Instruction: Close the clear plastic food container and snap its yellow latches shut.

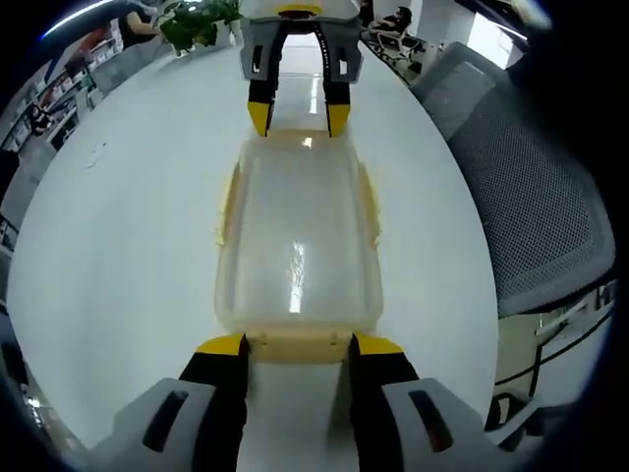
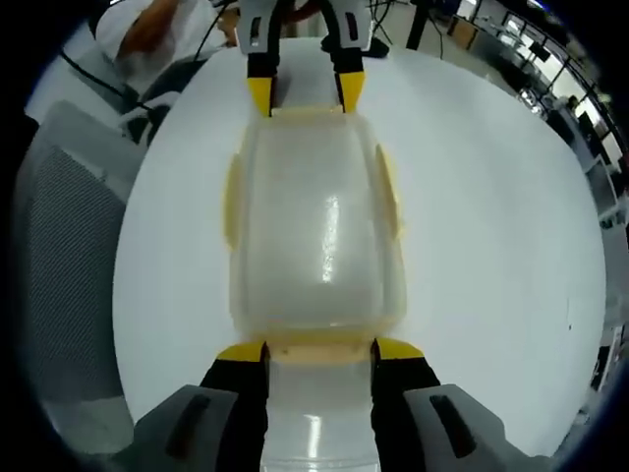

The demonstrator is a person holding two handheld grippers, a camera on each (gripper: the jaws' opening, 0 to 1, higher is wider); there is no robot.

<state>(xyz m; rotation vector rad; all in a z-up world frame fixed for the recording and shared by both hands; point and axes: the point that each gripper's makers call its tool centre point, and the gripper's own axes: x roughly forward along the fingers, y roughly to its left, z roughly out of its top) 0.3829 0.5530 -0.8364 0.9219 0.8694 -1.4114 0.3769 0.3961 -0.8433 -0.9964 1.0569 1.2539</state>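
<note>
A clear plastic container (image 1: 298, 246) (image 2: 314, 226) lies on the white table, its lid resting on top. Yellow side latches (image 1: 228, 202) (image 2: 390, 197) stick out from the long sides. My left gripper (image 1: 300, 346) is open at one short end, its yellow-tipped jaws straddling the yellow end latch (image 1: 300, 344). My right gripper (image 2: 319, 351) is open at the opposite end, straddling that end's latch (image 2: 319, 346). Each gripper appears at the top of the other's view: the right gripper (image 1: 297, 118) and the left gripper (image 2: 305, 93).
The white round table (image 1: 118, 246) (image 2: 491, 246) has bare surface on both sides of the container. A grey mesh chair (image 1: 531, 197) (image 2: 59, 246) stands close to its edge. A potted plant (image 1: 197, 22) sits at the far end.
</note>
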